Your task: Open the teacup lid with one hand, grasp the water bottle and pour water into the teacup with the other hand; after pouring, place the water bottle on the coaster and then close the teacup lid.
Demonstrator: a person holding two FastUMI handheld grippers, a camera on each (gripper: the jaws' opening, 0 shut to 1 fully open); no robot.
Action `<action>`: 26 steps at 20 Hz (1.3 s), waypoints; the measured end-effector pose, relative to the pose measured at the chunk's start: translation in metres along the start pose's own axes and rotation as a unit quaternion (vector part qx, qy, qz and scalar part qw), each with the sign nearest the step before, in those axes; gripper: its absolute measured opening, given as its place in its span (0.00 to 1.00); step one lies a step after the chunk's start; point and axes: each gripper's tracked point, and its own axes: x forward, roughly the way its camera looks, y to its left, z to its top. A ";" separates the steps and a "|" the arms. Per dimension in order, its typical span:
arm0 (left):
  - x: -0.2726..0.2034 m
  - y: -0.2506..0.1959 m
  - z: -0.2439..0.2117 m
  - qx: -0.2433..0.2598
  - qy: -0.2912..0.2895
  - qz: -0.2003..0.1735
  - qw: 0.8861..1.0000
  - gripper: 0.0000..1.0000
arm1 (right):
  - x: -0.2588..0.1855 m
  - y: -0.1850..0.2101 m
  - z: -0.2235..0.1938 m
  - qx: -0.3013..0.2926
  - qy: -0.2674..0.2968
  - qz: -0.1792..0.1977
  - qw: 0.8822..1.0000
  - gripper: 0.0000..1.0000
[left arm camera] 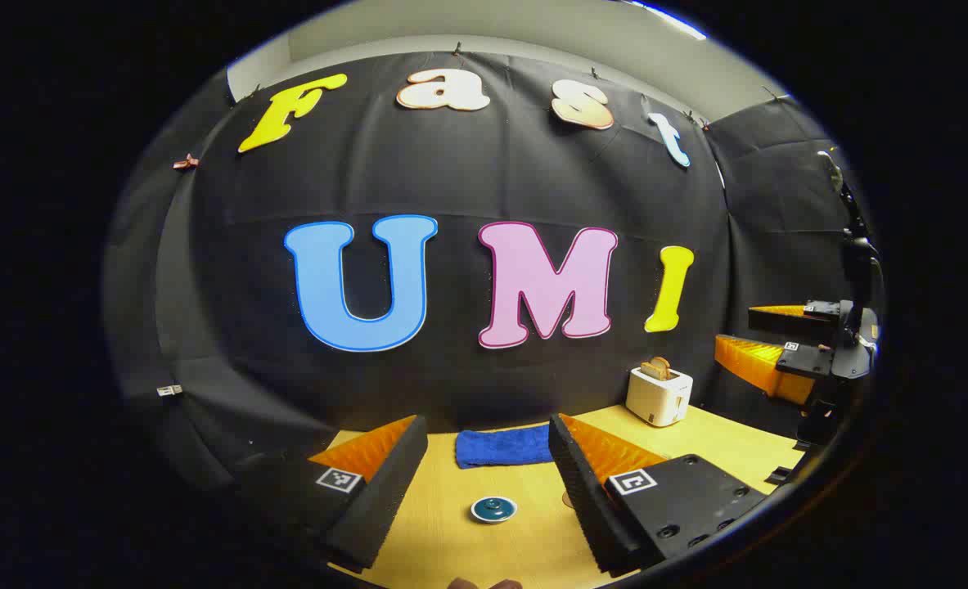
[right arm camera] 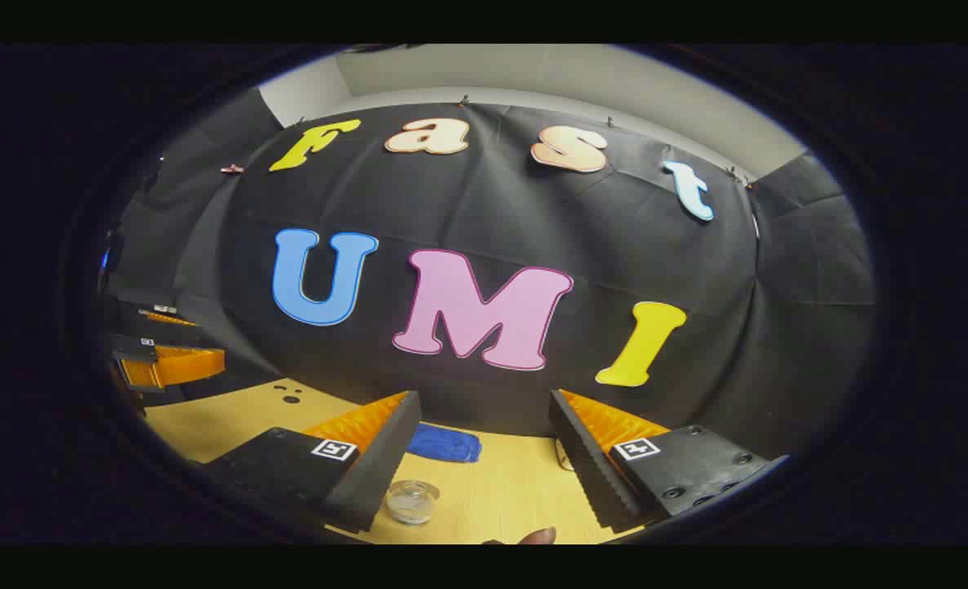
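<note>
One teacup lid (left arm camera: 493, 509), one toaster (left arm camera: 658, 395).

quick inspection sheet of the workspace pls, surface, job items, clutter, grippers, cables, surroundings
surface: light wooden table, no spills seen
job's things: teacup lid on the table between the left gripper's fingers; water bottle seen from above by the right gripper's finger; coaster nothing seen
clutter: blue towel at the back edge; white toaster with bread in it
grippers: left gripper open, holding nothing; right gripper open, holding nothing
cables: nothing seen
surroundings: black cloth wall behind the table
</note>
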 end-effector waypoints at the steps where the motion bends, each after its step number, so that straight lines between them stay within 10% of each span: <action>1: 0.001 0.000 -0.001 -0.001 0.003 0.000 1.000 0.94 | 0.000 0.000 -0.003 0.000 0.002 0.002 1.000 0.96; 16: 0.005 -0.002 -0.002 0.008 -0.007 0.004 1.000 0.94 | 0.003 0.002 -0.002 0.000 0.005 0.006 1.000 0.98; 26: 0.060 -0.016 -0.084 0.027 0.021 -0.016 0.999 0.93 | -0.007 0.024 -0.059 0.029 0.038 0.025 0.999 0.98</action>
